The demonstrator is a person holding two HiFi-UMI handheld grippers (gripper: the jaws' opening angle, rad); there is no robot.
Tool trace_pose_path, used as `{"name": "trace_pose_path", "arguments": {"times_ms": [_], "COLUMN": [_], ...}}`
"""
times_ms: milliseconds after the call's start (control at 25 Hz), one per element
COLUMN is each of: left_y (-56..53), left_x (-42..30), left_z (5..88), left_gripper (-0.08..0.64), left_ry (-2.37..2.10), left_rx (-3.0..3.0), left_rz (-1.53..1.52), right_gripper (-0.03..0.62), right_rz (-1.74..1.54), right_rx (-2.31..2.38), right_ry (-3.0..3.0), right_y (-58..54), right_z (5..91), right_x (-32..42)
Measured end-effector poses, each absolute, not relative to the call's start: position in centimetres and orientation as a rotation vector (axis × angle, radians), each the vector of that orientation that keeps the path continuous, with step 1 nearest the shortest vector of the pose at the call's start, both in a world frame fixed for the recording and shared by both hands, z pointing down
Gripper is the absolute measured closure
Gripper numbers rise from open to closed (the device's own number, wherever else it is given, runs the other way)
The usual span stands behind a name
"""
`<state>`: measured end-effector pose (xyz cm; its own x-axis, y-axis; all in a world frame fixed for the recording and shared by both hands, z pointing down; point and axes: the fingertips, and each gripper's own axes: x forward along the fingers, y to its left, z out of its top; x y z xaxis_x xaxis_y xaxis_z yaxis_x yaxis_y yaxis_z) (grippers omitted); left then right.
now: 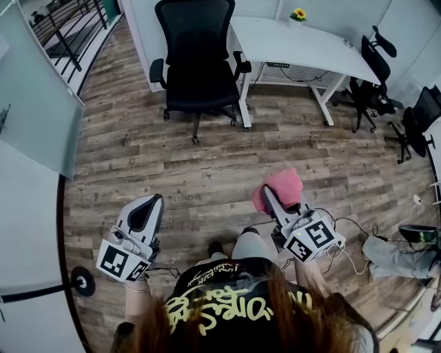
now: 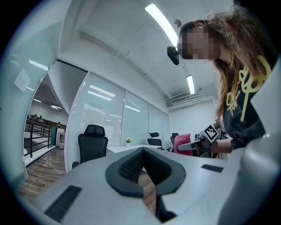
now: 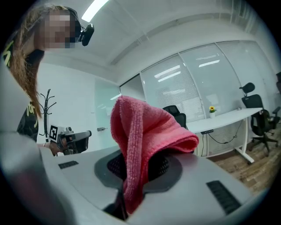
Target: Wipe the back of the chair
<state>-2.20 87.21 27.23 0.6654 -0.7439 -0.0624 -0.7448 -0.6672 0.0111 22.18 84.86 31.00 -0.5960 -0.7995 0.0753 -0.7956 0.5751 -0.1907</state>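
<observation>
No wiping done yet: the chair [image 1: 196, 62] stands well apart, by the desk [image 1: 303, 48], its back untouched. The right gripper [image 1: 274, 196] pinches the pink cloth [image 1: 284, 185] & the left gripper [image 1: 153, 202] is closed on nothing, so all the work's left.

An office. Black swivel chair [image 1: 198, 58] beside a long white desk [image 1: 296, 48], with a small potted yellow flower [image 1: 298, 14] at the desk's far edge and cables [image 1: 303, 77] hanging beneath. More black chairs [image 1: 375, 62] off to the right. Glass partition walls [image 3: 197, 83] with blinds, strip lights [image 2: 163, 24] in a white ceiling, wood-plank floor [image 1: 207, 165], a coat stand [image 3: 45, 107] against a white wall.
</observation>
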Motion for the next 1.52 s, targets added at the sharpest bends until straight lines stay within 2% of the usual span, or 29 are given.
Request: {"name": "trace_pose_path", "arguments": {"times_ms": [640,1000,1520], "left_y": [84.2,76.9,63.5], "left_x": [-1.7,-1.5,3.3], "left_z": [28.0,26.6,25.1], "left_gripper": [0.566,0.566,0.566], "left_ry": [1.354,1.462,1.470], "left_rx": [-2.846,-2.749,-2.736], "left_rz": [0.150,0.193,0.169], "right_gripper": [0.529,0.529,0.529], "right_rz": [-0.357,-0.355,-0.302], "right_rx": [-1.397,-1.326,-1.266], "right_ry": [2.801,2.835,2.832], "right_y": [81.3,72.9,58.1], "right_z": [32.2,32.0,30.2], "right_x": [23.2,23.5,27.2]}}
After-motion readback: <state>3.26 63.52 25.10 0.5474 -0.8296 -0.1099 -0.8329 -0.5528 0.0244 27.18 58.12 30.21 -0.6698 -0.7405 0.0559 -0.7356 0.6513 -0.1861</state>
